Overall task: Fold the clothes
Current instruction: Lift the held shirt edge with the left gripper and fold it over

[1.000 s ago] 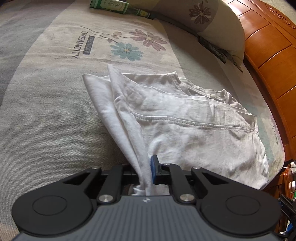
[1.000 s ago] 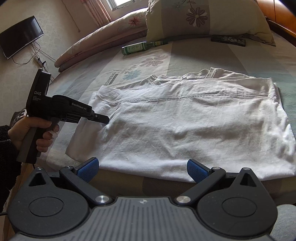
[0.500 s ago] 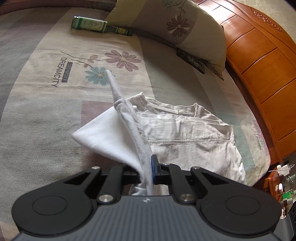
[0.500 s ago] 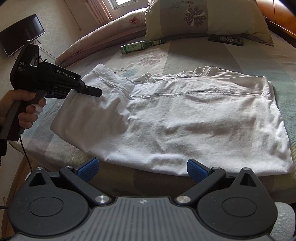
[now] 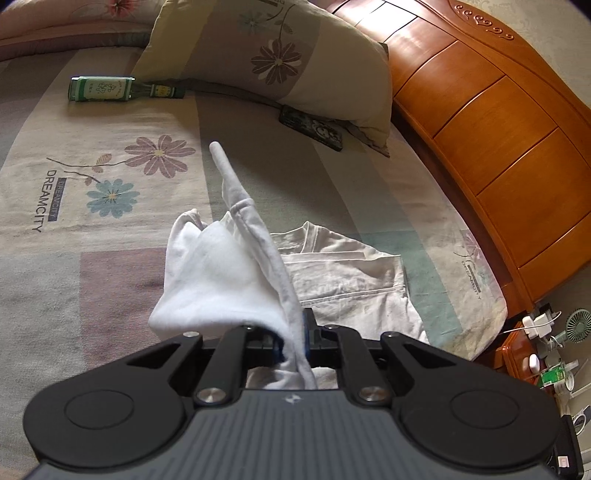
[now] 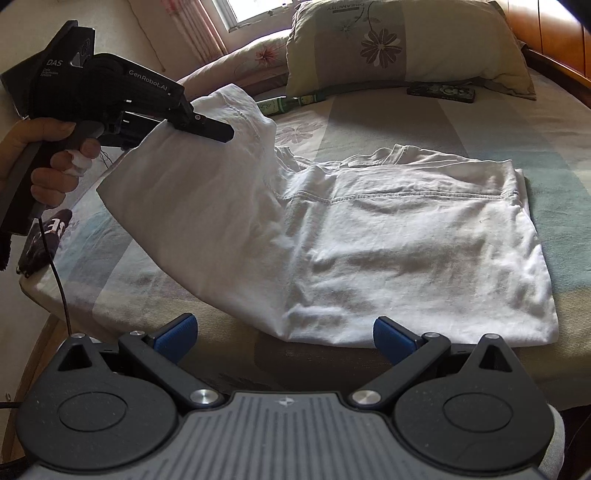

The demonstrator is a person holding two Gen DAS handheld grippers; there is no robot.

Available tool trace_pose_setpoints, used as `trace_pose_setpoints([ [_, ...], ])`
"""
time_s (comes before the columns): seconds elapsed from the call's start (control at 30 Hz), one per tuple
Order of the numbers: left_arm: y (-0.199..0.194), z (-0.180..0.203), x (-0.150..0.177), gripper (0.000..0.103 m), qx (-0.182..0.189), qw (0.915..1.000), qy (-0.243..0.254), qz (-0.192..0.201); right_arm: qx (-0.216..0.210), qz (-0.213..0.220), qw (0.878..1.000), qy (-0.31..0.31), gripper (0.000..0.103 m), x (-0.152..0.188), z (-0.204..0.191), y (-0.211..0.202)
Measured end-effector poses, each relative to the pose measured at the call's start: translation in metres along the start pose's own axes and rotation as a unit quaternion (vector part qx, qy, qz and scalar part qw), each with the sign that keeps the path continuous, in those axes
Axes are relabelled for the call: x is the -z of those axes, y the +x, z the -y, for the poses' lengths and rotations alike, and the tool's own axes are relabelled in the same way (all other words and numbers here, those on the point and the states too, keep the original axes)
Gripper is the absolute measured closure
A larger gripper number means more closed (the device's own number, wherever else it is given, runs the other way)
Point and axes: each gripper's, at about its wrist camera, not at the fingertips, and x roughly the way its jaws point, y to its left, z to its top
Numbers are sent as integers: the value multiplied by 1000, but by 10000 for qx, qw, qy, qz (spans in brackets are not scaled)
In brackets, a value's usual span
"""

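Pinching the left end of the crumpled white cotton T-shirt (image 6: 369, 240), the left gripper (image 6: 221, 132) held it raised at upper left; the rest lay flat, centre frame, on the striped floral bedspread (image 6: 498, 122). Partly folded, I judged; the right gripper (image 6: 282, 334) gaped empty.

I'm looking at a bed (image 6: 461, 122) covered in a striped sheet (image 5: 110, 229) printed with flowers and the word DREAMCITY. A polished wooden headboard (image 5: 491, 122) curves behind a flowered pillow (image 5: 280, 55). Daylight comes through a window (image 6: 255, 13) with a pinkish curtain (image 6: 195, 29) beside it. A small green fan (image 5: 578, 322) sits on a wooden bedside table (image 5: 517, 347).
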Motion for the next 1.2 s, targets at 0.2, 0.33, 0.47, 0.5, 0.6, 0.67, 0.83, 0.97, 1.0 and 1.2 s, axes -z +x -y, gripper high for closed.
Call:
trace_pose_setpoints([
  [0.2, 11, 37, -10, 94, 124, 9995, 298, -71, 30, 131, 9999, 104, 0, 2, 10, -12],
  [0.33, 24, 60, -14, 94, 184, 9987, 452, -160, 86, 210, 9996, 179, 0, 3, 16, -21],
  [0.47, 43, 82, -17, 94, 249, 9976, 582, -278, 161, 284, 9992, 233, 0, 7, 22, -30],
  [0.5, 47, 87, -17, 94, 268, 9973, 607, -312, 180, 302, 9991, 248, 0, 8, 24, -32],
  [0.6, 62, 102, -18, 94, 324, 9963, 682, -415, 234, 341, 9987, 306, 0, 10, 30, -39],
  [0.67, 72, 112, -18, 94, 341, 9954, 737, -499, 280, 358, 9984, 331, 0, 12, 33, -43],
  [0.83, 97, 131, -17, 94, 305, 9933, 856, -719, 374, 418, 9976, 415, 0, 13, 43, -51],
  [0.97, 115, 142, -15, 94, 240, 9916, 923, -876, 430, 469, 9968, 479, 0, 15, 49, -58],
  [1.0, 120, 145, -15, 94, 223, 9911, 940, -915, 446, 474, 9967, 491, 0, 16, 51, -59],
  [1.2, 141, 157, -13, 94, 146, 9888, 1005, -1096, 522, 502, 9958, 559, 0, 18, 57, -65],
])
